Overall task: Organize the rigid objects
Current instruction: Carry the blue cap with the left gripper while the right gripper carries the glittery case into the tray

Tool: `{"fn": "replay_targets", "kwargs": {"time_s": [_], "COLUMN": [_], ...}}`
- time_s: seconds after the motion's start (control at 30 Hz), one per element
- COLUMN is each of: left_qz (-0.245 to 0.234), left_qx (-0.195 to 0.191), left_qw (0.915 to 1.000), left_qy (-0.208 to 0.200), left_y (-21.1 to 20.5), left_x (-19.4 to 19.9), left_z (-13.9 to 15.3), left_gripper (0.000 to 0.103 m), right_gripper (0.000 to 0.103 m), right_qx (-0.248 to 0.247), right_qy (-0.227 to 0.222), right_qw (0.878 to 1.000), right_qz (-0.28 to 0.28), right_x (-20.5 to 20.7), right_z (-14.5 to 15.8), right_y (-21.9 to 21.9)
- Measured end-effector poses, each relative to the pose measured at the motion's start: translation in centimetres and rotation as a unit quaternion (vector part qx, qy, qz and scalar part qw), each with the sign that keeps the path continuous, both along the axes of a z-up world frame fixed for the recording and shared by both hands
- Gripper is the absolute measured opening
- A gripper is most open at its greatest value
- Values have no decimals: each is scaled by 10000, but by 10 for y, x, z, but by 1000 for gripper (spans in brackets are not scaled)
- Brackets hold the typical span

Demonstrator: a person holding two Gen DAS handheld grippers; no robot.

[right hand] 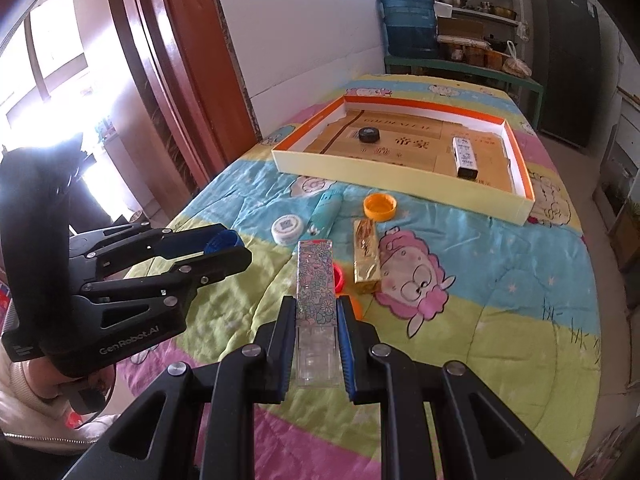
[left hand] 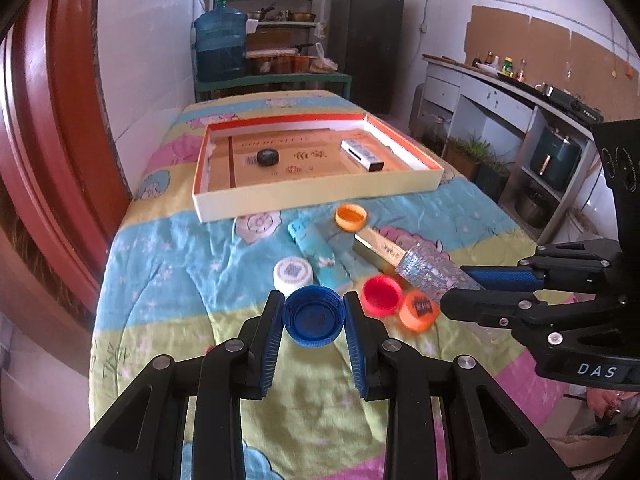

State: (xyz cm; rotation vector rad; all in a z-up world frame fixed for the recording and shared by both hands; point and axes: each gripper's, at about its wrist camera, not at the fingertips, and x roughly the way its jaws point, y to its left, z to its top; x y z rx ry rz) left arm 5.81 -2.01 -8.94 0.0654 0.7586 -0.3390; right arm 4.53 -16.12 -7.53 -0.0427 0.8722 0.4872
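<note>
Meanwhile the left tongs (left hand: 314,318) clamp a blue bottle cap (left hand: 315,316) above the quilted table (right hand: 500,320), and the right tongs (right hand: 313,316) clamp a floral-patterned box (right hand: 315,280); the shallow cardboard tray (right hand: 400,178) lies beyond.

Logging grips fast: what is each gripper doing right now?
Left gripper: shut on the round blue plastic bottle cap.
Right gripper: shut on the long floral-patterned rectangular box.

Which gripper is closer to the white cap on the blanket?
Left. The left gripper, shut on a blue cap, is just beside the white cap; the right gripper, holding a floral box, is farther.
</note>
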Motion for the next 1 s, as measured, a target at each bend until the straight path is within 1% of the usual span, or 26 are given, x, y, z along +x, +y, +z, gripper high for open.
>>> {"fn": "replay_targets", "kwargs": {"time_s": [0.53, 0.87, 1.0], "left_qz": [-27, -30, 17], "left_qx": [-67, -145, -132], "left_qw": [9994, 9996, 9998], "left_qy": [-328, -222, -142], "left_y": [-12, -16, -19], "left_x": [52, 95, 114], "left_z": [35, 41, 37], "left_gripper": [31, 31, 31], "right_gripper": [20, 20, 20], "right_qx": [-82, 95, 34], "right_qy": [-253, -196, -248], "right_qw": [9993, 9982, 9977], "right_qz": [-271, -563, -631], "right_x": [47, 88, 103], "right_z": [15, 25, 29], "right_y": [-13, -32, -34]}}
